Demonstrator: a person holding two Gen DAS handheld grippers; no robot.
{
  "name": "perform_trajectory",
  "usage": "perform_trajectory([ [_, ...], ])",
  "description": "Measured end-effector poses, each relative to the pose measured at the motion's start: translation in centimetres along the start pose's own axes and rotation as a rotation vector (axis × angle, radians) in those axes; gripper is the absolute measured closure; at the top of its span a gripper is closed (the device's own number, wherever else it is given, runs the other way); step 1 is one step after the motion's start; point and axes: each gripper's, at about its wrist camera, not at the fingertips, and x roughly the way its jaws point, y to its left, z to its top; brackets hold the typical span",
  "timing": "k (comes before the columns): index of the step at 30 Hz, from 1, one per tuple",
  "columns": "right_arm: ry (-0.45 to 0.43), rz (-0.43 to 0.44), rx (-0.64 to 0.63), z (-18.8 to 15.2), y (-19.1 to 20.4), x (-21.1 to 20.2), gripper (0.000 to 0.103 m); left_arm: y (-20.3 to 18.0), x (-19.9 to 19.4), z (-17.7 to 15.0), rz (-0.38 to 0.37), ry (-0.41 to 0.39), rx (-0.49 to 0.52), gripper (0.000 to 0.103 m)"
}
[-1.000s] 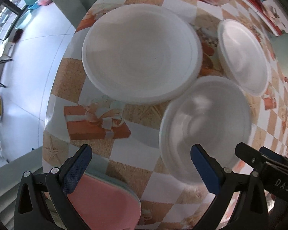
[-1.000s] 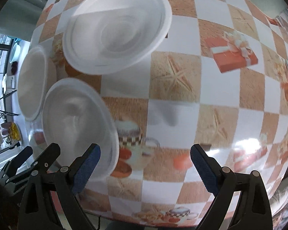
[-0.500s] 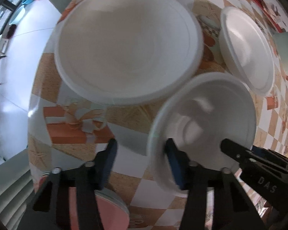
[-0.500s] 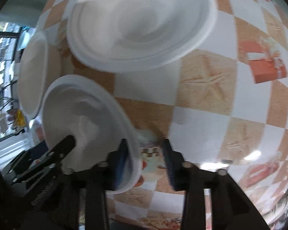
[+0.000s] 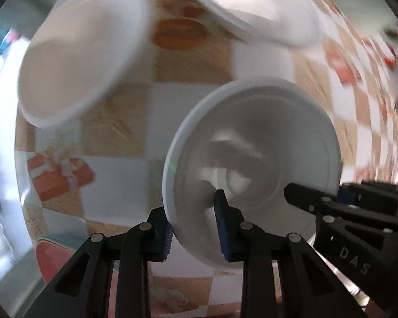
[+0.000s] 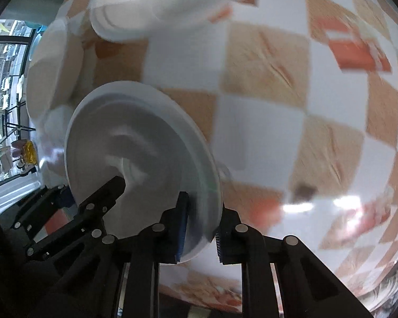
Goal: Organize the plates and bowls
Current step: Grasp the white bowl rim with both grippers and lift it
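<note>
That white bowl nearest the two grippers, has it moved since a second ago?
Yes. The white bowl, clamped by both grippers, has left its spot touching the big plate; checkered cloth now separates them.

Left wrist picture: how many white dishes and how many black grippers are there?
White dishes: 3 (upper-left dish, upper-right dish, held bowl)
Black grippers: 2 (left gripper, right gripper, both pinching the held bowl's rim)
Total: 5
</note>
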Motion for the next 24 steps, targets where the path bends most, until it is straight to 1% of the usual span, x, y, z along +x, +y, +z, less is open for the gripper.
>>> perform_trajectory([
  [5,0.011,-0.001,0.076,-3.6,-2.5,0.4,0.083,-4.2,0.5,-2.9,-0.005,0.023,0.141,0.072],
  [11,0.013,-0.009,0.128,-7.6,-3.9,0.8,0.082,-7.5,1.2,-5.5,-0.017,0.059,0.274,0.072],
  [14,0.009,-0.008,0.148,-8.9,-4.2,0.8,0.082,-8.4,1.2,-5.7,-0.021,0.066,0.317,0.072],
  [16,0.005,-0.012,0.156,-9.0,-3.9,0.7,0.082,-9.5,1.2,-6.2,-0.024,0.071,0.342,0.071],
  [17,0.005,-0.013,0.159,-9.8,-3.8,0.9,0.082,-10.4,1.5,-7.1,-0.024,0.073,0.354,0.071],
  [20,0.004,-0.006,0.177,-11.3,-3.9,1.4,0.082,-12.3,1.8,-8.0,-0.027,0.076,0.390,0.071],
  [21,0.004,-0.003,0.185,-11.6,-3.9,1.4,0.082,-12.5,1.9,-8.2,-0.027,0.076,0.397,0.071],
  [23,0.004,0.002,0.194,-11.9,-3.7,1.5,0.082,-13.9,1.6,-9.5,-0.025,0.075,0.422,0.071],
  [24,0.003,0.007,0.199,-11.9,-3.6,1.6,0.082,-14.0,2.2,-9.0,-0.024,0.074,0.427,0.071],
])
